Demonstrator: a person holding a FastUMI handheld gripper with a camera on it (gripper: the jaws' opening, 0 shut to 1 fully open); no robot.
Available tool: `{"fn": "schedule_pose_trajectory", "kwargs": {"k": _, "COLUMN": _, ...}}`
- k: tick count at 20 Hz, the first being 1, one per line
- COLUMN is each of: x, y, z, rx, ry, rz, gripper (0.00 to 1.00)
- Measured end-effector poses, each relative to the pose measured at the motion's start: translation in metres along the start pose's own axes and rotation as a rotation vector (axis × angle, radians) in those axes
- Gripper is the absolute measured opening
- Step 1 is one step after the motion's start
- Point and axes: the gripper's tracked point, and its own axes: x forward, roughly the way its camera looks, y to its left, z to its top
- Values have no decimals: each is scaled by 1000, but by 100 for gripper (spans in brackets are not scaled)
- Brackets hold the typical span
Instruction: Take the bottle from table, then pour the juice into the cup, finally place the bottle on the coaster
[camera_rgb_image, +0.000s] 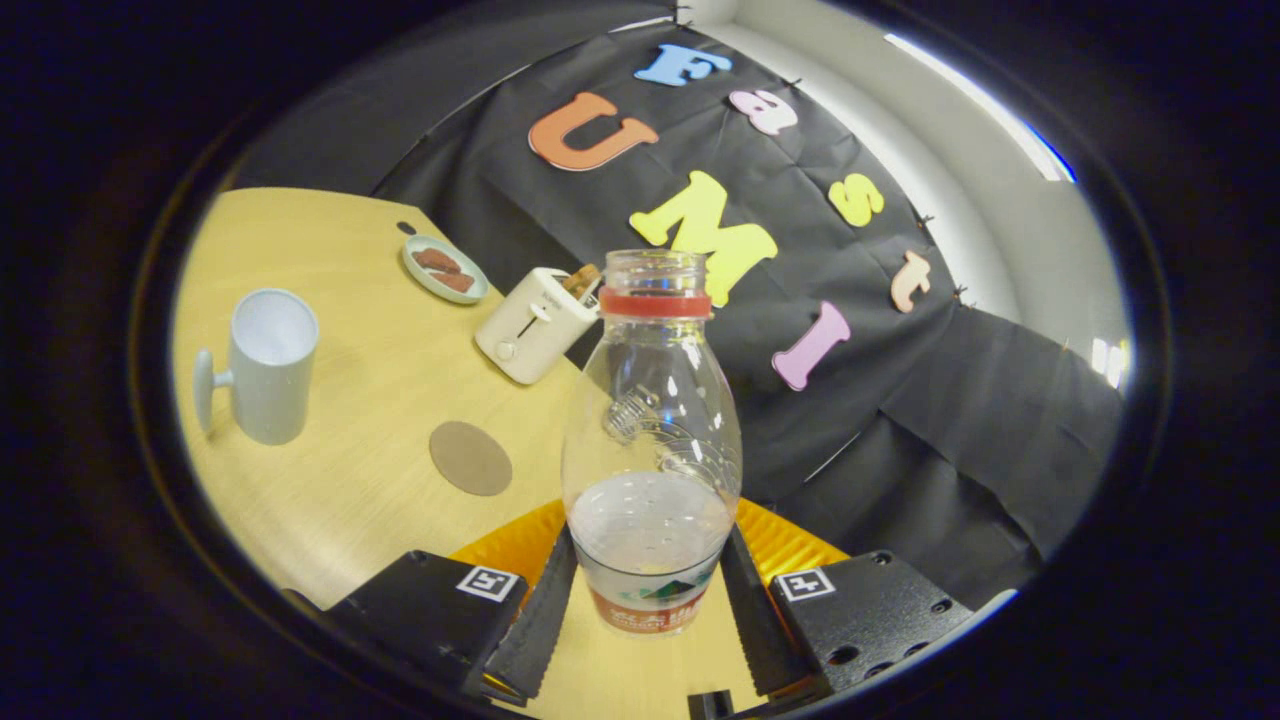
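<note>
Bottle (651, 440) base hidden, seemingly behind the tongs (648, 600).

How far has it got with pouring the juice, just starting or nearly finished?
Early on. Done: the gripper has both fingers pressed on the open bottle, which looks lifted and tilted, a little liquid in its base. Whether any has been poured I cannot tell. Left: set the bottle on the round coaster near the cup.

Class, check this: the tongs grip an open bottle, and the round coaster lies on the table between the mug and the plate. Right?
Not quite. In the gripper view the tongs grip the open bottle, but the coaster lies between the mug and the bottle.
</note>
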Motion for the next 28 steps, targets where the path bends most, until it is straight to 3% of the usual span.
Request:
{"fn": "schedule_pose_trajectory", "kwargs": {"k": 5, "x": 2, "y": 0, "z": 10, "rx": -222, "ry": -26, "rz": -55, "gripper": 79}}
{"fn": "schedule_pose_trajectory", "kwargs": {"k": 18, "x": -5, "y": -5, "z": 66, "rx": -523, "ry": -127, "rz": -132, "gripper": 78}}
{"fn": "schedule_pose_trajectory", "kwargs": {"k": 28, "x": -5, "y": 8, "z": 91, "rx": -655, "ry": -147, "rz": -145, "gripper": 79}}
